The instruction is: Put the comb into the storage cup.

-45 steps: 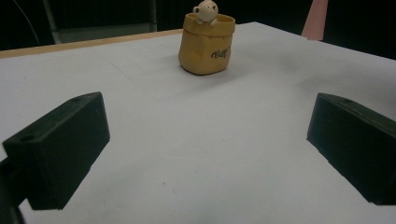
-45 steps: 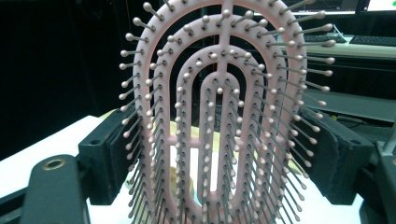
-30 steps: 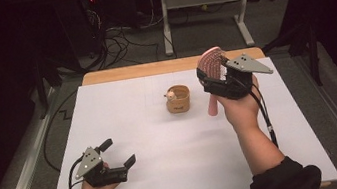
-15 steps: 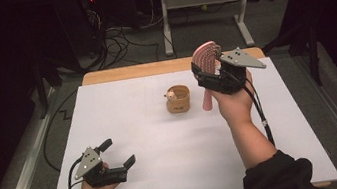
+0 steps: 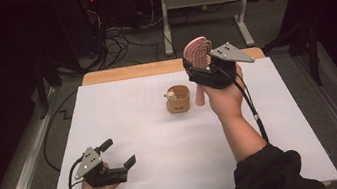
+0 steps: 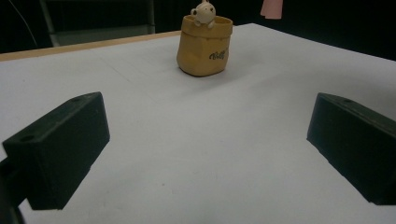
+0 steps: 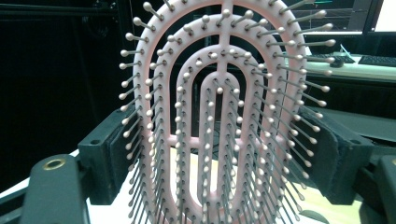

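A pink hairbrush [image 5: 196,50] with ball-tipped bristles stands upright in the air, my right gripper [image 5: 201,65] shut on the sides of its head. Its handle [image 5: 199,96] hangs down just right of a small tan pot [image 5: 178,100] with a little bear figure on its rim. In the right gripper view the brush head [image 7: 224,116] sits between both jaw pads [image 7: 114,154]. My left gripper [image 5: 118,152] rests open at the front left of the white table [image 5: 168,175]. The left gripper view shows the pot [image 6: 204,46] ahead between its spread jaws, with the pink handle tip [image 6: 271,8] beyond.
A wooden strip [image 5: 128,72] runs along the table's far edge. Behind it on the floor lie cables [image 5: 122,35] and the legs of a white desk frame [image 5: 166,24]. Metal rails [image 5: 23,182] flank the table on both sides.
The right hand has carried the brush to the left, closer to the tan pot, and slightly higher. The left gripper has stayed where it was.
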Motion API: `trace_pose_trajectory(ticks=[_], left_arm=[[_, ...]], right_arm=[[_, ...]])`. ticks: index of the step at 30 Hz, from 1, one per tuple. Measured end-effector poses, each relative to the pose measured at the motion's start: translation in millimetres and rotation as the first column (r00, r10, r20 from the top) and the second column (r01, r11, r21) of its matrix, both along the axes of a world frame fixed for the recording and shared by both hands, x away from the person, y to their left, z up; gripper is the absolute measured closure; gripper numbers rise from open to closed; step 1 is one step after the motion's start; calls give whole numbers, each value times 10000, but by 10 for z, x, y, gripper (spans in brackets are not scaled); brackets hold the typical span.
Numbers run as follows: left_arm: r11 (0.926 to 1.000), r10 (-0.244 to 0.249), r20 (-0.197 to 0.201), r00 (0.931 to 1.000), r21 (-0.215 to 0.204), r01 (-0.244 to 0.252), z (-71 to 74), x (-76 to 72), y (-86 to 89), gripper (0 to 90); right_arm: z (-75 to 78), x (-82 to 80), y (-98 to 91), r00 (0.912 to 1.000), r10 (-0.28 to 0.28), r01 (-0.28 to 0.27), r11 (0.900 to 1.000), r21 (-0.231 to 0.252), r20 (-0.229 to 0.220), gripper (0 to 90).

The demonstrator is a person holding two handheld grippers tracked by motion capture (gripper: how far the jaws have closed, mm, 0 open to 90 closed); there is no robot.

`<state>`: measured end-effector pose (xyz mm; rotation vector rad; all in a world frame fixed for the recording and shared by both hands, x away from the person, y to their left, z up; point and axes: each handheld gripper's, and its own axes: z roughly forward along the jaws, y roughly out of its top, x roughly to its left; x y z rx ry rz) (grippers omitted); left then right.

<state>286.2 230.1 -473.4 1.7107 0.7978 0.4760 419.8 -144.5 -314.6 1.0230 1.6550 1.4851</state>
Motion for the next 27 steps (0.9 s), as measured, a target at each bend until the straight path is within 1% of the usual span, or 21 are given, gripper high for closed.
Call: trace_pose_trajectory(ticks=[3, 8, 11, 15, 17, 24, 27], left_arm=[[10000, -8, -12, 10000, 8, 8, -1, 0, 2, 0], [10000, 22, -11, 10000, -90, -22, -3, -2, -2, 0], [10000, -18, -19, 10000, -22, 18, -4, 0, 4, 0], [10000, -33, -22, 10000, -4, 33, -6, 0, 2, 0], [10000, -9, -21, 10000, -48, 9, -5, -2, 3, 0], [10000, 5, -27, 10000, -36, -5, -8, 3, 10, 0], [10000, 15, -102, 9999, -42, -15, -16, 19, -1, 0]], right_arm=[[11, 27, 32, 10000, 5, -5, 10000, 60, 10, 204], [39, 76, 77, 10000, 20, -20, 10000, 45, 70, 204], [50, 106, 105, 9999, 21, -22, 10000, 64, 101, 204], [48, 151, 141, 10000, 16, -16, 9999, 127, 25, 204], [50, 171, 161, 10000, -7, 6, 10000, 42, 69, 204], [52, 236, 238, 10000, 20, -20, 9999, 106, 80, 204], [37, 273, 265, 9999, 27, -28, 10000, 94, 112, 204]])
